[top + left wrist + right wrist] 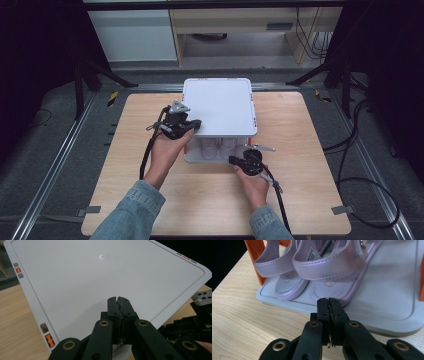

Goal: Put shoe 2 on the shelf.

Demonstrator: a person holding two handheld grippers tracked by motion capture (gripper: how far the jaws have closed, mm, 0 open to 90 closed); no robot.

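Note:
A white two-level rack [220, 105] with orange posts stands at the middle back of the table. A pair of lilac sandals [215, 146] sits on its lower shelf [392, 290], toes toward me: one sandal [284, 277] on the left, the other [332, 270] beside it. My left gripper [192, 125] is shut and empty over the front left part of the top shelf [87, 277], with its tips [117, 298] just above the white surface. My right gripper [235, 160] is shut and empty, its tips [328, 300] at the toe of the right-hand sandal.
The wooden table [300, 150] has bare room on both sides of the rack and in front. An orange post [255, 257] rises at the lower shelf's left corner. Black stands and cables lie on the floor around the table.

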